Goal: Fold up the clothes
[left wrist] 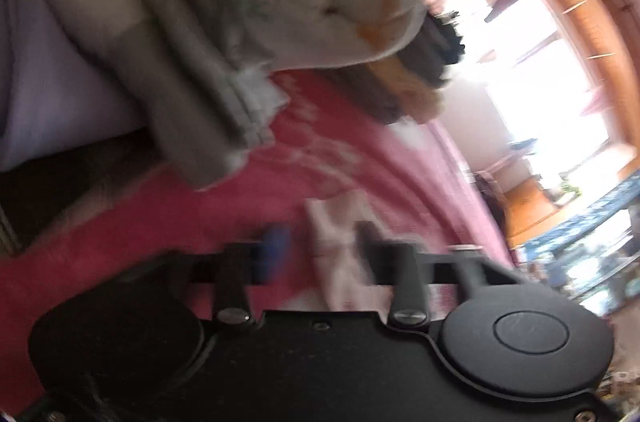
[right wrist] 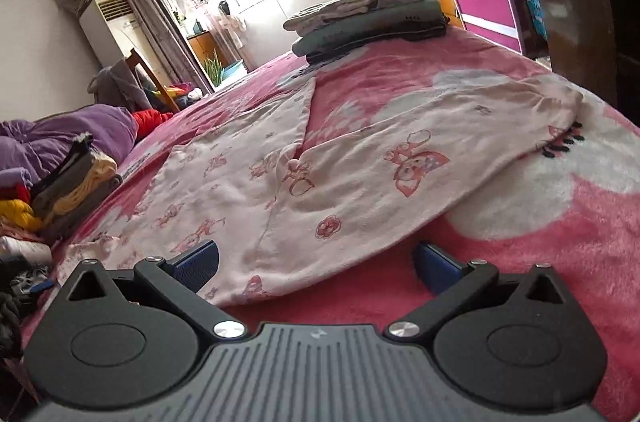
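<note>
On my left side, the left hand-held gripper is clenched on a bunch of the pale pink printed garment, though that view is blurred. Across the pink blanket on the bed, the garment lies spread flat. My right hand-held gripper is released, its 2 fingers straddling the near hem. Folded clothes sit stacked well beyond.

Pale pink cartoon-print garment, pink-white blanket.
</note>
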